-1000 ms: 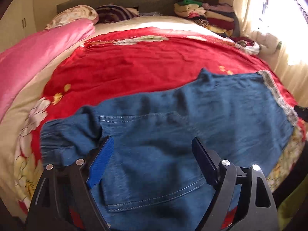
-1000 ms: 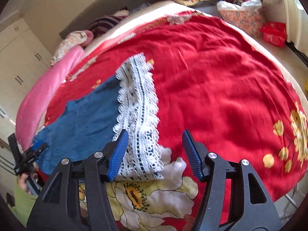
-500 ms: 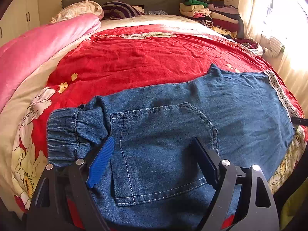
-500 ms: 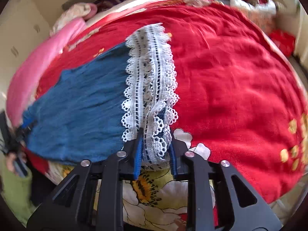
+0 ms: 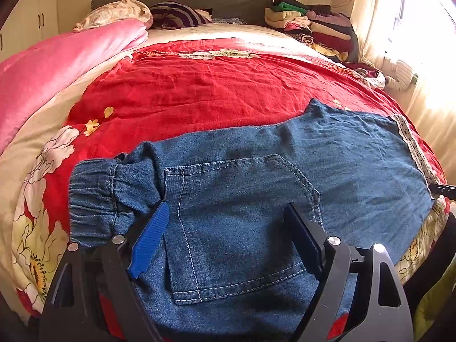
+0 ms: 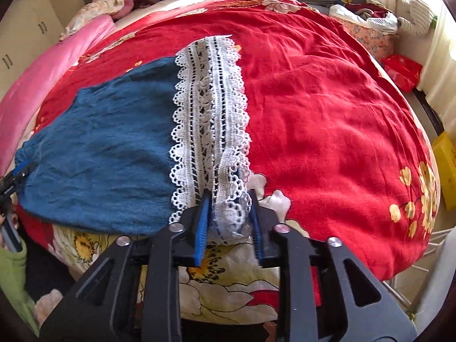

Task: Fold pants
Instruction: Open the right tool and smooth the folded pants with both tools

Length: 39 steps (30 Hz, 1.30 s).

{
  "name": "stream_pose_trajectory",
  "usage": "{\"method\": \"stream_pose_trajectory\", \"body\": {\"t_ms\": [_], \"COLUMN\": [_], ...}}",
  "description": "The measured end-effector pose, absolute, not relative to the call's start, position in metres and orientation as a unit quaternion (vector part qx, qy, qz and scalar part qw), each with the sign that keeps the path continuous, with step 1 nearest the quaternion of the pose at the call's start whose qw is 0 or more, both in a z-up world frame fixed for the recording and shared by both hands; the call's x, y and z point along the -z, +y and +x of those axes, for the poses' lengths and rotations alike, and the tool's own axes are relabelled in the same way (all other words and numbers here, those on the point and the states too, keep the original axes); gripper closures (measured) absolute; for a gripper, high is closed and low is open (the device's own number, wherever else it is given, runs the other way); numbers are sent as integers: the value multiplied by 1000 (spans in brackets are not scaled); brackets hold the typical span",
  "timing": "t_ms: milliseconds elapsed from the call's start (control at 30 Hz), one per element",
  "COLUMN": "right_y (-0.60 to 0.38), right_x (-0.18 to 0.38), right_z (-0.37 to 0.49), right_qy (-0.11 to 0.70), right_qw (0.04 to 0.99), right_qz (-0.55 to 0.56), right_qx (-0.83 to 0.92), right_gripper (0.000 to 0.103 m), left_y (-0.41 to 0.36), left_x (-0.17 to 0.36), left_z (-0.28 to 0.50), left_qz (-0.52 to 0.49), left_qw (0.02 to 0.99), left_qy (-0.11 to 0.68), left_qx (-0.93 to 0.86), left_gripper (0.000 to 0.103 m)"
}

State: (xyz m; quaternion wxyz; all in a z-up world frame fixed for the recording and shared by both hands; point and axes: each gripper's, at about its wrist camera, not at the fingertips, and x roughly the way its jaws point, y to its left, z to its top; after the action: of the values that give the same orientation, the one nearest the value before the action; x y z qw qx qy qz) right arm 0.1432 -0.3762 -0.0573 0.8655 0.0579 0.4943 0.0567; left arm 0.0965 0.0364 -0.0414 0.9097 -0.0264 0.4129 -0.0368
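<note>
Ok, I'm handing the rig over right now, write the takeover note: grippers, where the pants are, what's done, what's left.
Right gripper: shut on the white lace hem at the bed's near edge.
Left gripper: open, fingers straddling the back pocket near the elastic waistband, gripping nothing.
Denim pants lie flat across the red floral bedspread.
Done: hem gripped.
Left: grip the waistband end, then make the folds; none yet.
</note>
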Motion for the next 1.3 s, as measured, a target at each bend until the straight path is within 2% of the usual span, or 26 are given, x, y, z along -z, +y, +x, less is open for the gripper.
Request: {"method": "stream_pose_trajectory", "body": {"t_ms": [67, 133, 200, 400, 533, 700, 933, 1300], "right_y": [-382, -386, -392, -386, -354, -312, -259, -260], "right_x": [55, 50, 41, 8, -2, -5, 13, 53], "right_z": [140, 135, 129, 119, 119, 128, 151, 166], "right_qy": [490, 479, 460, 397, 378, 369, 390, 439], "right_qw": [868, 874, 884, 914, 923, 923, 907, 887], "right_qz": [68, 74, 81, 75, 41, 3, -38, -14], "right_qx": [-48, -37, -28, -36, -68, -113, -157, -146], "right_gripper": [67, 52, 42, 32, 23, 19, 19, 19], "left_y": [39, 41, 44, 52, 41, 10, -41, -42], "left_x": [40, 31, 21, -2, -9, -9, 8, 52], "left_z": [95, 90, 86, 75, 72, 80, 90, 101], "left_qz": [-32, -51, -61, -67, -51, -29, 27, 49], "left_qw": [910, 911, 915, 926, 930, 926, 914, 888], "left_qy": [411, 407, 396, 370, 361, 367, 386, 444], "left_qx": [40, 50, 54, 38, 42, 80, 123, 106], "left_gripper": [21, 21, 20, 20, 11, 10, 10, 10]}}
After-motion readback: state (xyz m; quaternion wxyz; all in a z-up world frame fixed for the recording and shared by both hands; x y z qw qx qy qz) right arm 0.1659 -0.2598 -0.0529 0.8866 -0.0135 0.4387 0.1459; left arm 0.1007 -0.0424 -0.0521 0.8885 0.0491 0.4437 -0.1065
